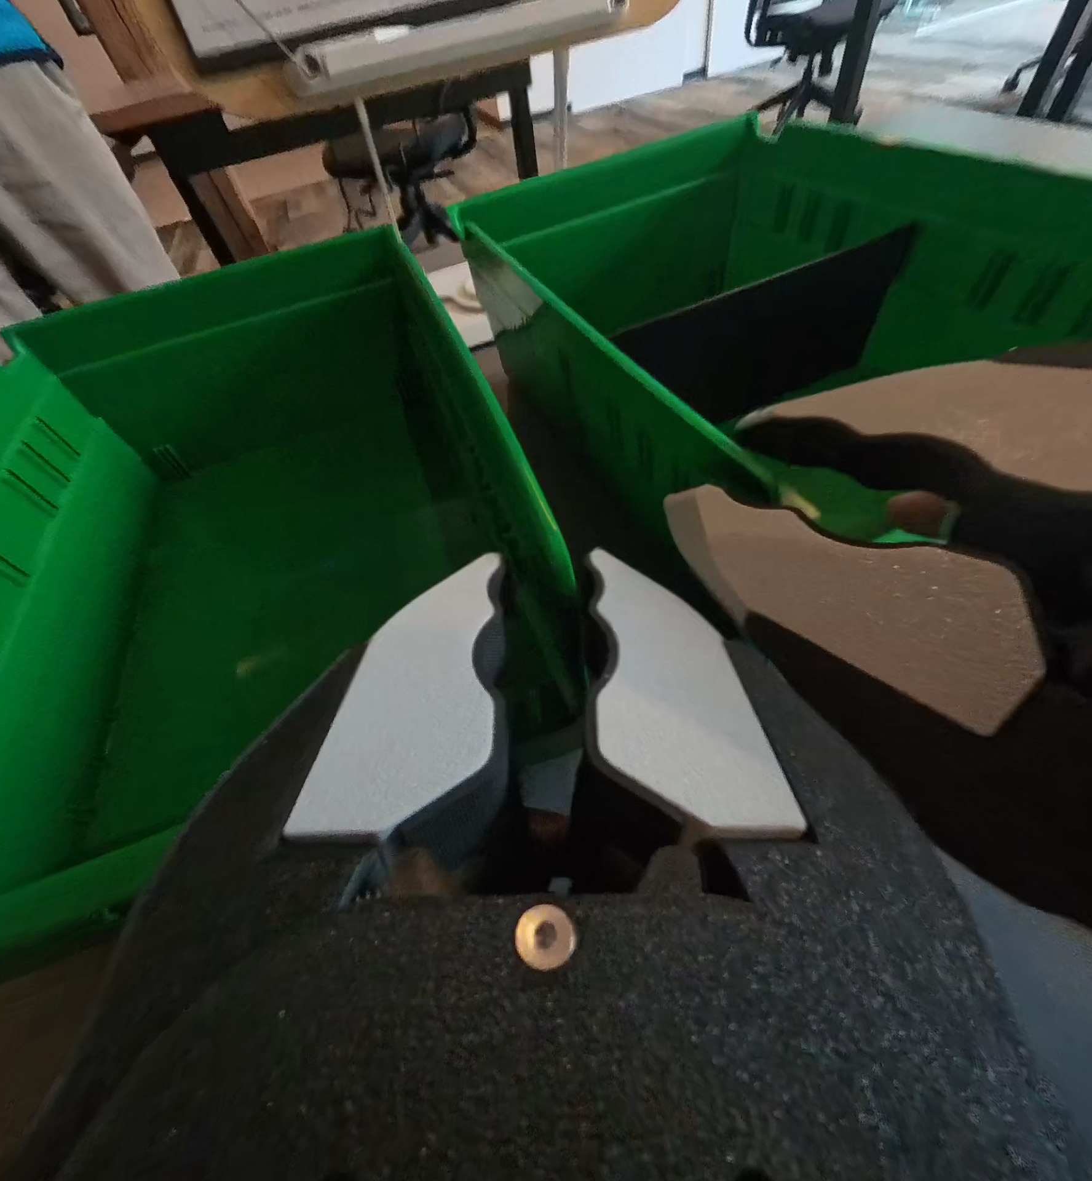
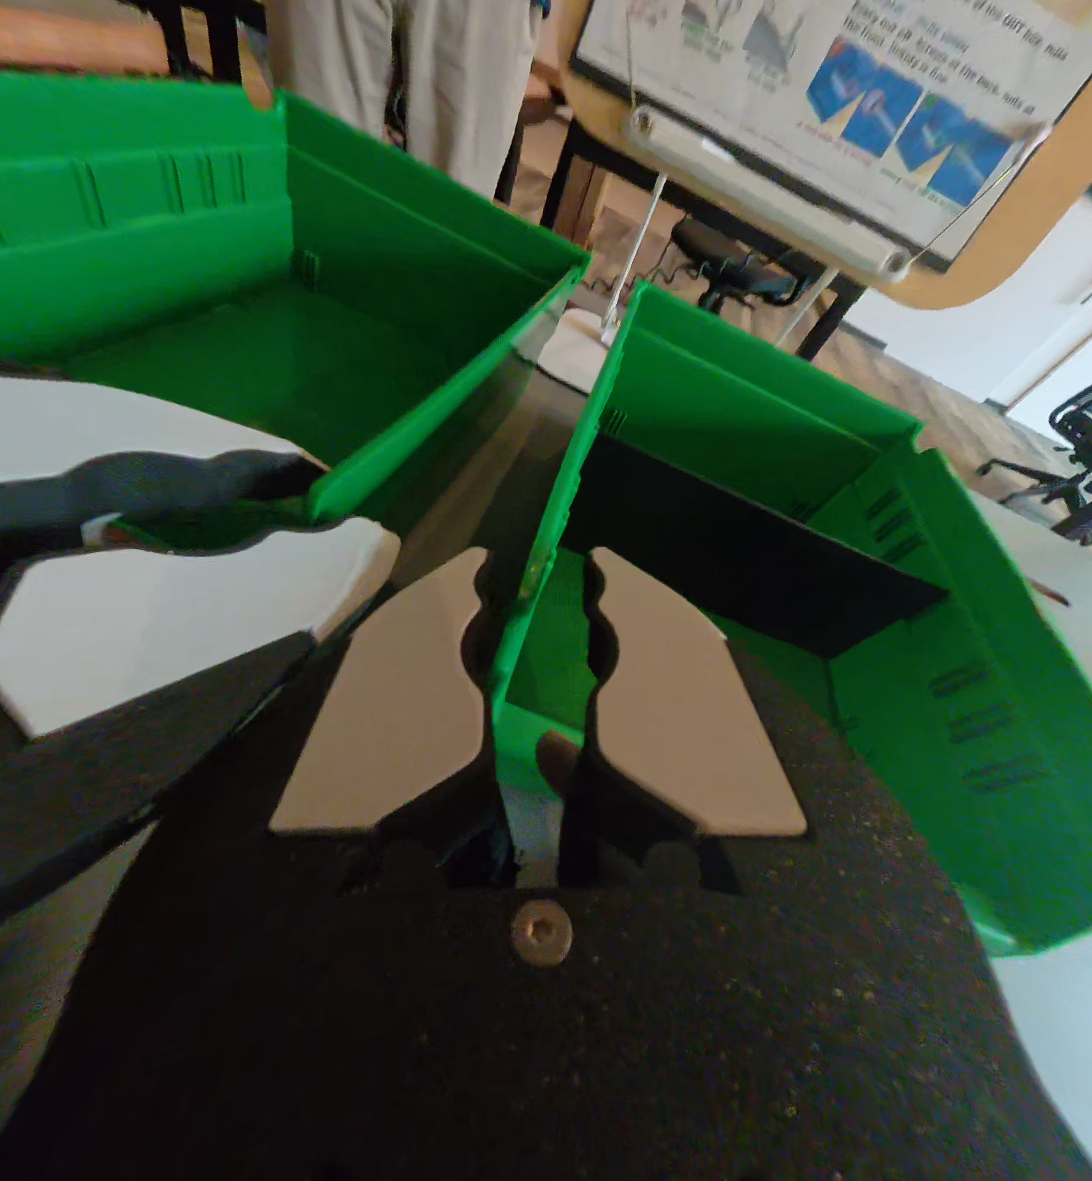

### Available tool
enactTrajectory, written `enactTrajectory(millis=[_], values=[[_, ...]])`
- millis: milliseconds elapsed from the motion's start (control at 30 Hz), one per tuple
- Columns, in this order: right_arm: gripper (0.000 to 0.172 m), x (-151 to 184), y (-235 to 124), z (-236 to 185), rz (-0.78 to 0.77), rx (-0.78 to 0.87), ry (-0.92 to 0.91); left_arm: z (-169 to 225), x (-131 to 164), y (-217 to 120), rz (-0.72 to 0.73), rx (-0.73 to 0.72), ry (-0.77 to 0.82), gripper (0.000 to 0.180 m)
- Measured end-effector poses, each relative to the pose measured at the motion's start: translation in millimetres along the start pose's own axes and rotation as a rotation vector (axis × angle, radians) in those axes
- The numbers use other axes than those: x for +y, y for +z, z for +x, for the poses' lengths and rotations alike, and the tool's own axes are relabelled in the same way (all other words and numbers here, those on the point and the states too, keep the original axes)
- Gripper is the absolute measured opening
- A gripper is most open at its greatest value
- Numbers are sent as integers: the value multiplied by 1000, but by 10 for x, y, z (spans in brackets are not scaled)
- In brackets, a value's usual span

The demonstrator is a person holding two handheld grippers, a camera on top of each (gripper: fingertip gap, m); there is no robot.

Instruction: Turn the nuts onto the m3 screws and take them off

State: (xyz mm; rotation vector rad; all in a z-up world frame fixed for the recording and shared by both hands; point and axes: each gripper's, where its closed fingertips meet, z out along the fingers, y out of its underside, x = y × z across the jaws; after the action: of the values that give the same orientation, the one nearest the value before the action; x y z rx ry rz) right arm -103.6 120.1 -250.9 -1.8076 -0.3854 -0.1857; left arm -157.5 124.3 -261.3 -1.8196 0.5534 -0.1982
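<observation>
Two green plastic bins stand side by side on a table. In the left wrist view my left gripper point(image 1: 546, 562) is open, and its fingers straddle the right wall of the left bin point(image 1: 243, 479) with a gap on each side. In the right wrist view my right gripper point(image 2: 540, 556) is open and straddles the left wall of the right bin point(image 2: 754, 396) without pressing on it. The right bin holds a black divider point(image 2: 754, 543). Each view shows the other gripper point(image 1: 716, 466) point(image 2: 345, 498) around its own bin's wall. No nuts or screws show.
A narrow strip of table point(image 2: 499, 447) lies between the bins. A person in light trousers point(image 2: 403, 77) stands behind them. A poster board on a stand point(image 2: 818, 96) and office chairs point(image 1: 805, 38) are farther back.
</observation>
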Motion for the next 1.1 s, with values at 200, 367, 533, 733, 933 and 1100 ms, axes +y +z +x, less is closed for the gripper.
enactTrajectory(millis=[200,367,533,733,933,1100], values=[[53,-169,-376,309,120,-41,92,143,-275,-366,168,41,7,55],[60,67,-609,992,118,76,148,574,-286,-413,170,137,25,57],[62,489,-660,1557,43,196,197,667,-117,-170,100,116,12,55],[62,750,-509,1794,-29,207,227,596,-84,47,64,57,0,49],[55,959,-242,1838,-102,148,273,586,-20,204,23,29,-14,41],[22,1046,-94,1782,-147,100,251,562,40,289,-7,8,-19,27]])
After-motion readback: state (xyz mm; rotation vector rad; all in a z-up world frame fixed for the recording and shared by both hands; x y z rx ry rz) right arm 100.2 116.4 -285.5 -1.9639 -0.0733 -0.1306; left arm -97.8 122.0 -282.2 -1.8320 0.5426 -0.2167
